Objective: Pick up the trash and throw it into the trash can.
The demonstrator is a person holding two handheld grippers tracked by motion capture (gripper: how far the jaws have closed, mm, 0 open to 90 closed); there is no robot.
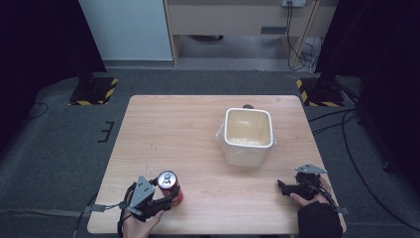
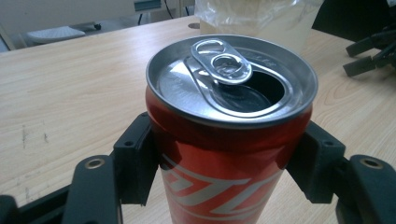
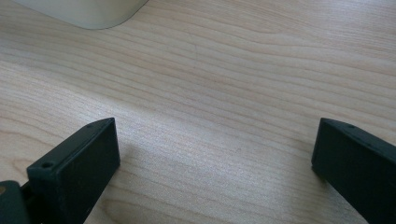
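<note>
- Nearest to the camera, at the front edge of the light wooden worktop [image 1: 188,129], are two hands, each with one pair of black tongs.
- Left tongs [image 1: 166,194] are clenched on one red aluminium drink can [image 1: 170,187]; in the left gripper view the two jaws press both sides of the can [image 2: 229,140], which stands upright with its silver top opened and its pull tab [image 2: 222,61] lying flat.
- Right tongs [image 1: 285,187] are released: in the right gripper view the jaws stand wide apart over bare wood with nothing between them.
- One cream plastic bin [image 1: 247,136], square with rounded corners and lined with a clear bag, stands right of the worktop's middle, well apart from the can and near the right tongs.
- Open room: the whole left half and the strip between can and right tongs are bare wood. The can is near the front left corner; the bin is near the right edge.
- Grey carpet floor [image 1: 59,144] surrounds the worktop.
</note>
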